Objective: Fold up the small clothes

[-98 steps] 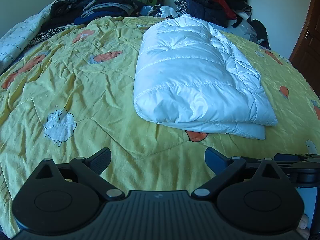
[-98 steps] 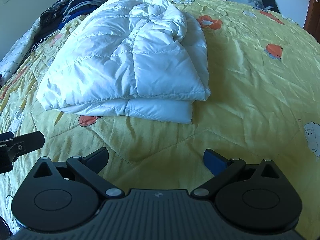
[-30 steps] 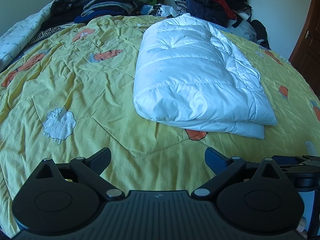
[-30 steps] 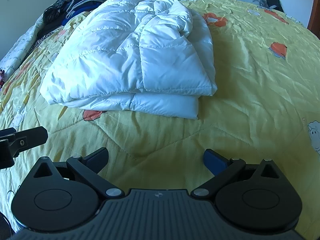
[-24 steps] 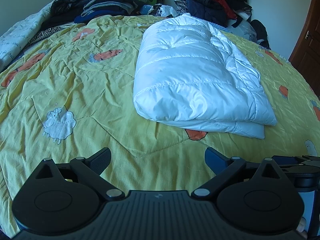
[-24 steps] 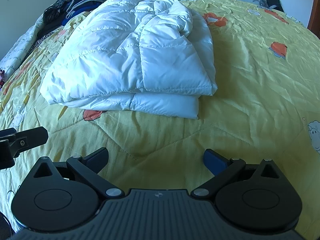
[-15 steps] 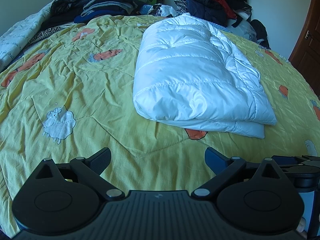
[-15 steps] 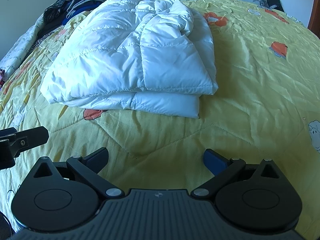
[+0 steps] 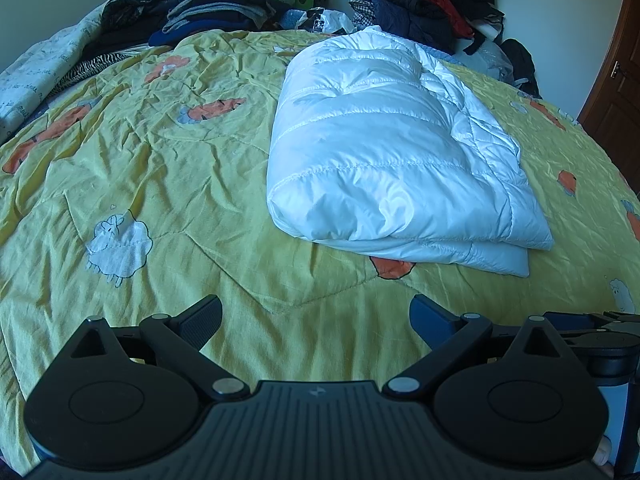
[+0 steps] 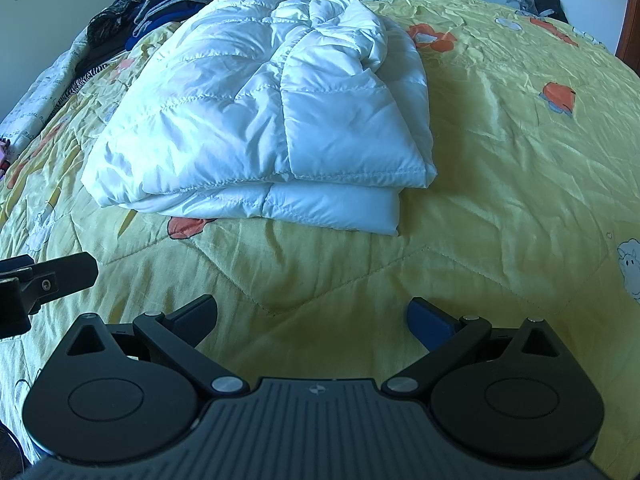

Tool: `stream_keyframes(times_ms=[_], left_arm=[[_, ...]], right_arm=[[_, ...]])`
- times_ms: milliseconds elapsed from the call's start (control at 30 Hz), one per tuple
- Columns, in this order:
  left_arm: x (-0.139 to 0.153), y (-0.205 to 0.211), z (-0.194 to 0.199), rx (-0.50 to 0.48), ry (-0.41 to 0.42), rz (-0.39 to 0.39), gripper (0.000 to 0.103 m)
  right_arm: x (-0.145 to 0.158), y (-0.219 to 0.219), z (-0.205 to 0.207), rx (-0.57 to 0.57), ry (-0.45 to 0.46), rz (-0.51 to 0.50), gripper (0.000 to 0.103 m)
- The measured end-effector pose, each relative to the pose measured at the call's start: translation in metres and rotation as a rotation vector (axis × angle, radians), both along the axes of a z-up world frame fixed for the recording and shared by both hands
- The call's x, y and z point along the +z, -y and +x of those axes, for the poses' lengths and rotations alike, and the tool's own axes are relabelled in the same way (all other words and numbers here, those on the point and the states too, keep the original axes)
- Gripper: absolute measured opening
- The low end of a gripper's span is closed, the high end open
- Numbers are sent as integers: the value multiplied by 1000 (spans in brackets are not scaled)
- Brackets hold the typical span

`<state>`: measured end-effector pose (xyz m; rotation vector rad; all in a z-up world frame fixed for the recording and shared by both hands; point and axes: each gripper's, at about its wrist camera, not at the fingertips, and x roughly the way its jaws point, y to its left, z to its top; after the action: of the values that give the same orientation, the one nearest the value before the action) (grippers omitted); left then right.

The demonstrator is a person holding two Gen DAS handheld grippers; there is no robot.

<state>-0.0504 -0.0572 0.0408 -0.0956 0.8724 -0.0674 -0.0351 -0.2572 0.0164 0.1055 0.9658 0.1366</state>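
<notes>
Bedspread (image 9: 168, 184) lies bare ahead of my left gripper (image 9: 316, 314), fingers spread and empty. Right of centre sits the folded white puffer jacket (image 9: 384, 160): light, soft, slippery I'd judge; best pinched at its stitched hem. My right gripper (image 10: 312, 314) is spread too. No containers.

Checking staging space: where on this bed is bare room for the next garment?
Bare quilt lies left of the folded white jacket, and between its near edge and both open grippers. The clothes piles crowd the far edge.
</notes>
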Motion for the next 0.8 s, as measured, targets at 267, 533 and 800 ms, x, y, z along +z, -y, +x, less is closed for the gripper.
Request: stream_keyframes(times_ms=[267, 533, 800], left_arm=[[0, 0, 0, 0, 0, 0, 101], [-1, 0, -1, -1, -2, -10, 101], [-5, 0, 1, -18, -39, -61, 101]], right_arm=[[-1, 0, -1, 4, -2, 2, 103], [-1, -1, -2, 7, -3, 1, 103], [-2, -1, -2, 7, -3, 1, 103]])
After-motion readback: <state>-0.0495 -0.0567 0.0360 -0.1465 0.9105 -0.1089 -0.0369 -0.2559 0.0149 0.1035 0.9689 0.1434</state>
